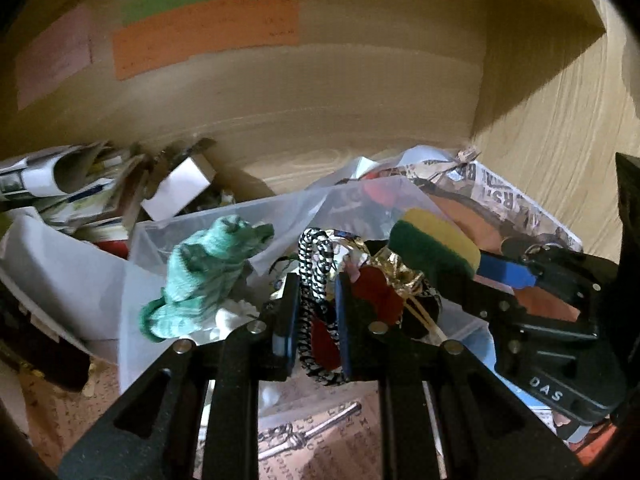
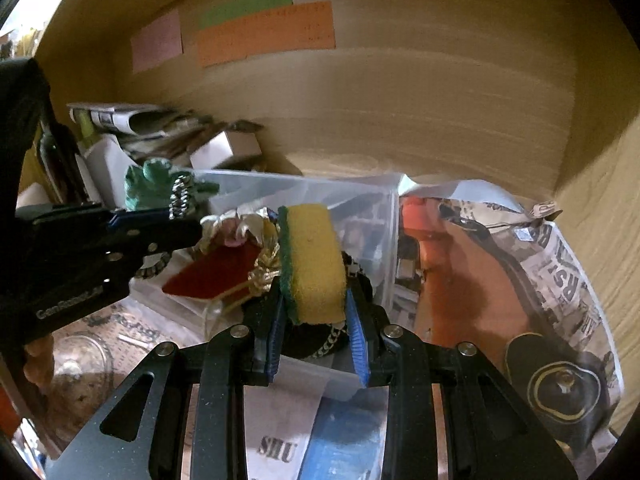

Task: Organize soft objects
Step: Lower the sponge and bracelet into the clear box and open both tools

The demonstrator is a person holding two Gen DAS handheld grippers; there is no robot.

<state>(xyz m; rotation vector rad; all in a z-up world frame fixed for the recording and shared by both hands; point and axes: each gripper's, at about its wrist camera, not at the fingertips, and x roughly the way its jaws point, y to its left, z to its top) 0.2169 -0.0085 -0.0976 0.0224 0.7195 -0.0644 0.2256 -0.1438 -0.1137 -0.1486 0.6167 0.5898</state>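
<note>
My left gripper (image 1: pixel 316 312) is shut on a black-and-white braided cord loop (image 1: pixel 316 280), held above a clear plastic bin (image 1: pixel 160 240). My right gripper (image 2: pixel 316 320) is shut on a yellow sponge with a green scrub side (image 2: pixel 312 264), also over the bin (image 2: pixel 280 184). The sponge shows in the left wrist view (image 1: pixel 436 244), and the cord shows in the right wrist view (image 2: pixel 180 200). A teal knitted cloth (image 1: pixel 200 276) hangs on the bin's left edge. A red felt piece (image 2: pixel 212 272) and gold crumpled wrapping (image 2: pixel 260 240) lie in the bin.
Wooden shelf walls stand behind, with pink, green and orange sticky notes (image 2: pixel 264 32). A pile of papers and a small box (image 1: pixel 172 192) lies at the back left. A newspaper-print bag with an orange item (image 2: pixel 500 272) sits on the right.
</note>
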